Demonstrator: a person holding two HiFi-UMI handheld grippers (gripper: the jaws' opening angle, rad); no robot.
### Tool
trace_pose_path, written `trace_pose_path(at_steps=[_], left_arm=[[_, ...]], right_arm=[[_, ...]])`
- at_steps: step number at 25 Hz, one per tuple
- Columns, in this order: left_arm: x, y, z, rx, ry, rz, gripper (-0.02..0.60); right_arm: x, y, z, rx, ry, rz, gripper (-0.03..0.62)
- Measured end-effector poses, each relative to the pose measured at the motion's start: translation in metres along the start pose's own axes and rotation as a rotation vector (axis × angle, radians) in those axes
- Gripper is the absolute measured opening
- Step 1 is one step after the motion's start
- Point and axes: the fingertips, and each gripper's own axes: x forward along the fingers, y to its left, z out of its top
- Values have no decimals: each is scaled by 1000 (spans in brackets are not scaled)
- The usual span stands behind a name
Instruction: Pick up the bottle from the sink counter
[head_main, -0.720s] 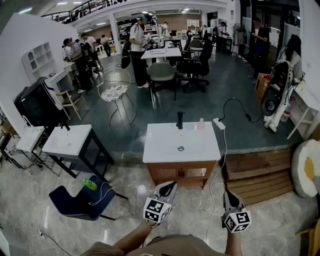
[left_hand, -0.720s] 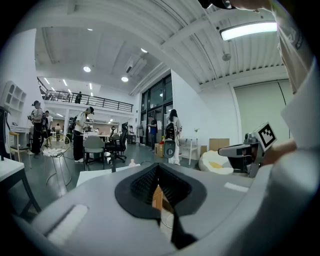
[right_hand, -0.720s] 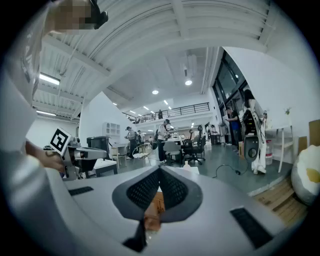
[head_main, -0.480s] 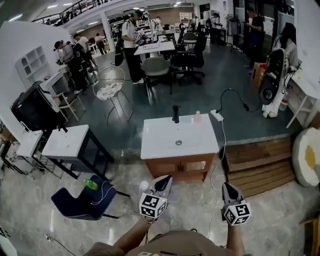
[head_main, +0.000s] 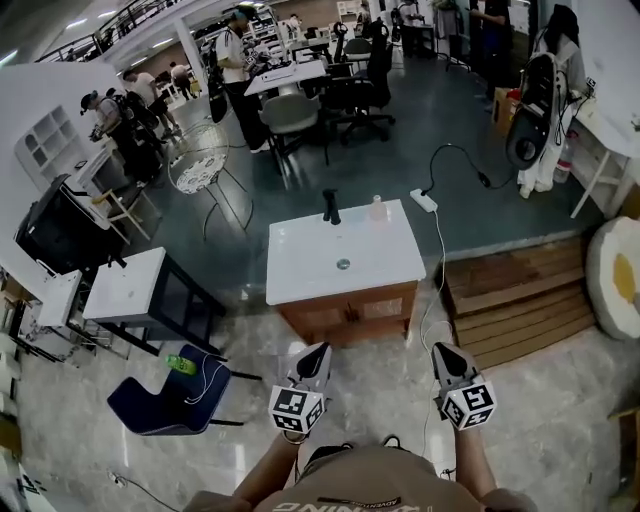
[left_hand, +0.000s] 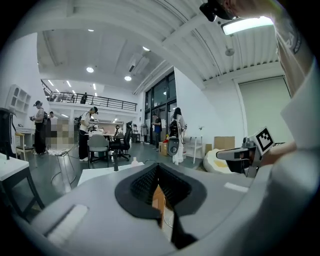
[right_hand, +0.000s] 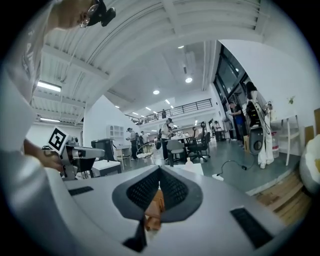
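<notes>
At the near edge: left tongs (head_main: 320, 349) and right tongs (head_main: 441, 350) are held side by side, well apart, both pointing away toward the far side.
Left jaws: pressed together with nothing between them; only a thin sliver of brown wood shows below the pads.
Right jaws: closed the same way, holding nothing.
Marker cubes: one sits on the back of each pair of tongs, nearest the person.
Arms: bare forearms (head_main: 268, 472) run back from the tongs to the bottom edge.
Floor: pale glossy tiles (head_main: 380, 400) lie under the tongs, with dark grey flooring farther off.
Sink counter: the white top (head_main: 300, 265) sits on a brown wooden cabinet (head_main: 350, 314), just beyond the tongs and apart from them.
Bottle: the small pale bottle (head_main: 377, 208) stands upright at the far edge of the counter, right of the black tap (head_main: 330, 206), well apart from both tongs.
Drain: a round drain (head_main: 343, 264) is in the middle of the basin.
Power strip: a white strip (head_main: 424, 201) lies at the far right corner, its cable (head_main: 441, 270) trailing down the right side.
Right of the counter: a low wooden platform (head_main: 510, 300).
Left of the counter: a second white sink (head_main: 125, 285), and nearer, a dark blue chair (head_main: 150, 405) with a green bottle (head_main: 181, 365) on it.
Far side: desks, office chairs and several standing people.
</notes>
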Motion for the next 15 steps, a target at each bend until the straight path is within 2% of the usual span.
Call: trace_pose_path(at_steps=[3, 9, 12, 15], left_arm=[[7, -4, -7, 25, 22, 15, 9], [17, -10, -43, -12, 104, 11, 9], [32, -3, -47, 14, 110, -11, 9], [62, 10, -36, 53, 83, -32, 9]], right_arm=[[1, -13, -10, 11, 23, 17, 11], [6, -27, -29, 20, 73, 23, 11], [12, -48, -33, 13, 81, -41, 11], [27, -77, -5, -22, 34, -102, 11]])
